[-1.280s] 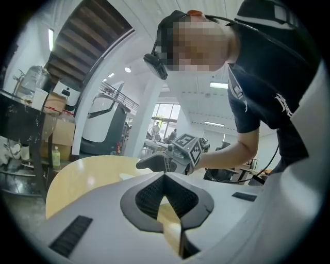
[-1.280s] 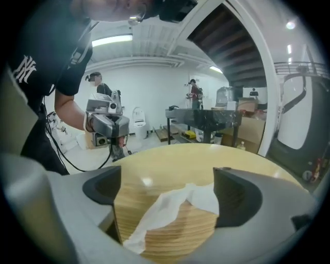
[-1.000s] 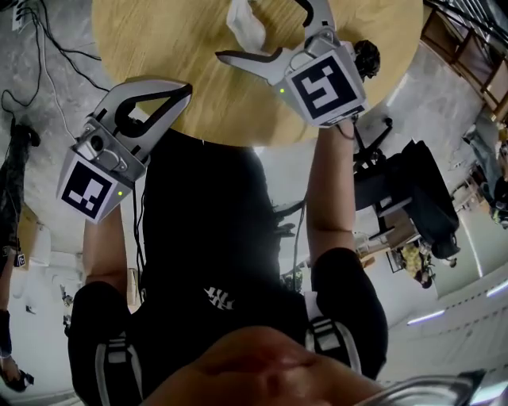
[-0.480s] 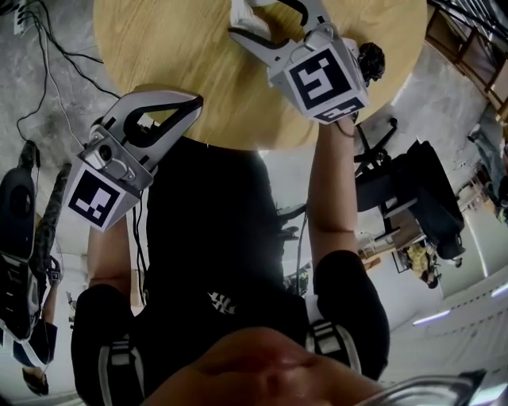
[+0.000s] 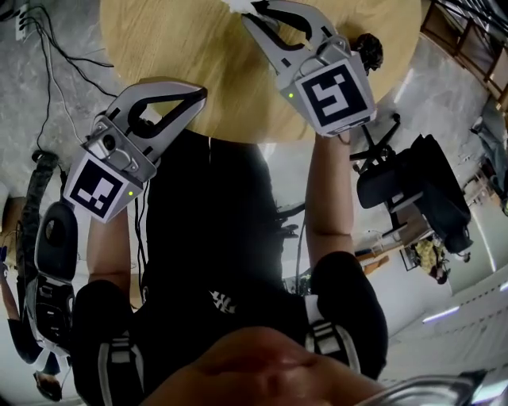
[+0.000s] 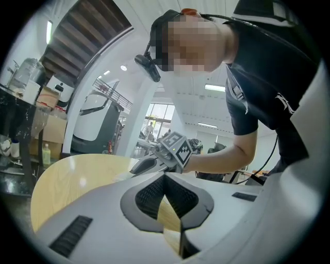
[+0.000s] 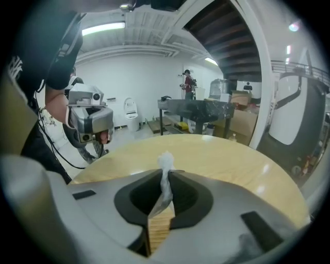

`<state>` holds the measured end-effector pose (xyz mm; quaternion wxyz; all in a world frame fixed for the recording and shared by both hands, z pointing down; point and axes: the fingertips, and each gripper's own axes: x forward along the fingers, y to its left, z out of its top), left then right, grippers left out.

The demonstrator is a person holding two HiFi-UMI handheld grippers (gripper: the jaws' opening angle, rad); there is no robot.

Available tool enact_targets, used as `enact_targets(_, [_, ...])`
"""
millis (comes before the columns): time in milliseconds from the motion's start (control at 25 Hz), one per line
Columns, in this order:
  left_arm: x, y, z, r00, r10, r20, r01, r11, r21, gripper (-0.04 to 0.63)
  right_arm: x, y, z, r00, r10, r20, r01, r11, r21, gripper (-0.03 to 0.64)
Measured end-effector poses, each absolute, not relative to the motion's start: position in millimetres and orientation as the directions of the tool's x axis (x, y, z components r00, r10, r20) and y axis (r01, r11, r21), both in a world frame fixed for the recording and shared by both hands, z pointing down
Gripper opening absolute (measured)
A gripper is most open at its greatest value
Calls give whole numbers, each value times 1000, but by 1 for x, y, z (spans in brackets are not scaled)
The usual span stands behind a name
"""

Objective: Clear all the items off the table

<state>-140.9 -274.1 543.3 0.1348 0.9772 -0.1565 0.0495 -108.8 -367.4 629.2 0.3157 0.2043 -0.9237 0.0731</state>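
A crumpled white tissue scrap (image 7: 166, 167) is pinched upright in the right tool (image 5: 252, 9), whose jaws have just been closing on it, above the round pale wooden worktop (image 5: 182, 47), inward of its near edge. The left tool (image 5: 200, 95) is held closed and empty at that edge.

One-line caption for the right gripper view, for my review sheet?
Right gripper, its jaws just closed, pinches a crumpled white scrap over the round wooden table.
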Motion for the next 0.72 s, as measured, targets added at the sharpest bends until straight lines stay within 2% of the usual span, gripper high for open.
enact_targets(200, [-143, -276, 535, 945, -284, 164, -317, -921, 228, 12, -114, -350, 576, -740, -398, 542, -459, 888, 26, 33])
enact_targets(520, [-157, -301, 482, 945, -263, 192, -302, -929, 212, 12, -111, -339, 469, -739, -545, 395, -602, 798, -24, 28])
enact_targets(720, [-109, -284, 419, 957, -232, 174, -267, -938, 220, 12, -59, -302, 375, -717, -632, 293, -672, 738, -52, 28])
